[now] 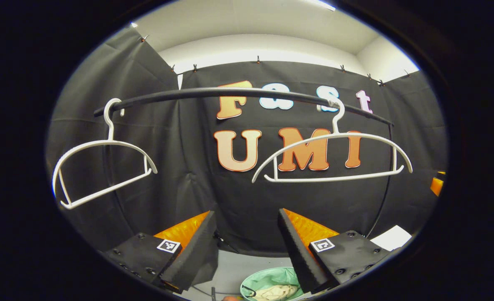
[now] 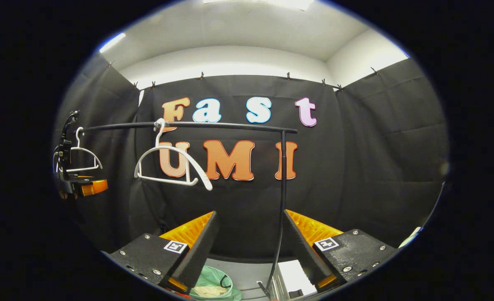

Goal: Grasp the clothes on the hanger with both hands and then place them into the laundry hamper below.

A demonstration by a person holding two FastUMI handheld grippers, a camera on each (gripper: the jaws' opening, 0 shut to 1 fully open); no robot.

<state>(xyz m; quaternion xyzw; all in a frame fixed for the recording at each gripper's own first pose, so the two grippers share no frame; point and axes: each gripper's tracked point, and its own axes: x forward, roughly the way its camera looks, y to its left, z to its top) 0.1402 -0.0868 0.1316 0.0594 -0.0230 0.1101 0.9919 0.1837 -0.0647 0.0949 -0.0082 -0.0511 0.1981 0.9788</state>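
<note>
Two bare white hangers are seen on the black rail (image 1: 238, 93): the left hanger (image 1: 100, 167) at about 9 o'clock in the left gripper view and the right hanger (image 1: 334, 156) at about 3 o'clock. No garment is carried by either. The clothes (image 1: 276, 292), a pale crumpled piece, are found at 6 o'clock inside the green laundry hamper (image 1: 267, 279), which stands on the floor below the rail; the same hamper is seen at 6 o'clock in the right gripper view. The left gripper (image 1: 247, 251) is held with its jaws apart and nothing between them, and the right gripper (image 2: 249, 251) likewise, its jaws spread and empty. The task is therefore judged complete or nearly so, with only withdrawal left.
</note>
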